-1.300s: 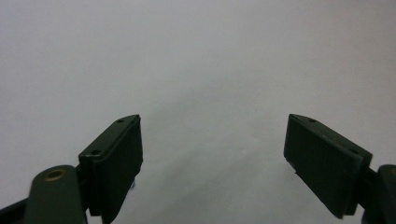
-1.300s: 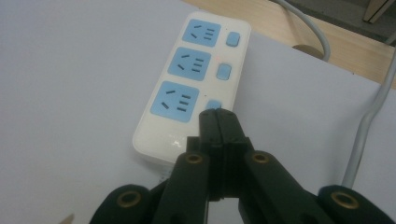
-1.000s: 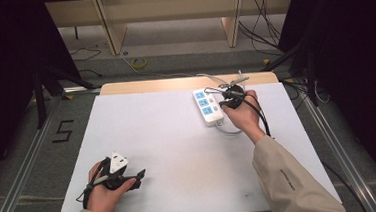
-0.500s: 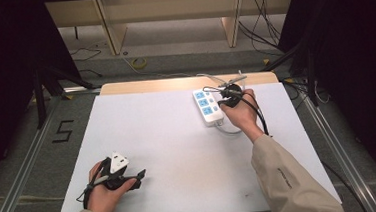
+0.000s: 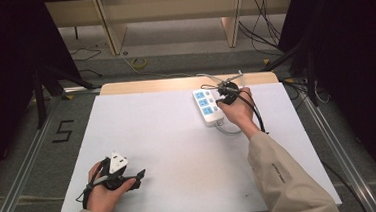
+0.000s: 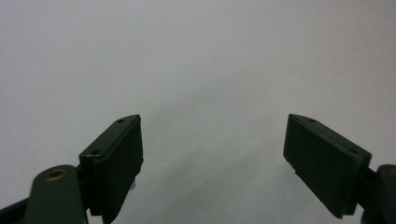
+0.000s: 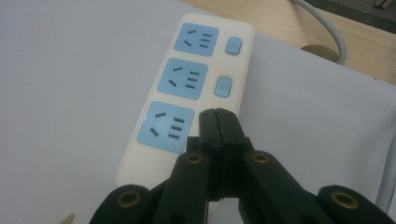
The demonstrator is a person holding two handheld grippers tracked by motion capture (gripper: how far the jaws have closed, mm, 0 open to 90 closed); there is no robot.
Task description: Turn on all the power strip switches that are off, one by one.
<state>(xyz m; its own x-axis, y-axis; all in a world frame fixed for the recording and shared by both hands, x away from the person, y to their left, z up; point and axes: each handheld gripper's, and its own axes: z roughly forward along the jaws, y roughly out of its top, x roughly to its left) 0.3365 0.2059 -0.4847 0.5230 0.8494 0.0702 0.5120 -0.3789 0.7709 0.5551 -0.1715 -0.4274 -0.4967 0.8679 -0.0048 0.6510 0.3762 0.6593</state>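
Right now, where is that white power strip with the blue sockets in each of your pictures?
High view: the power strip lies at the table's far right, just left of the right tool.
Left gripper view: not in it; open jaws over bare white table.
Right gripper view: it runs from upper centre to lower left, the shut jaws over its near end.
Shared landmark: the white table top.

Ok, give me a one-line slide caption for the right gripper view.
Shut right gripper poised over the near switch position on a white power strip with three blue sockets.
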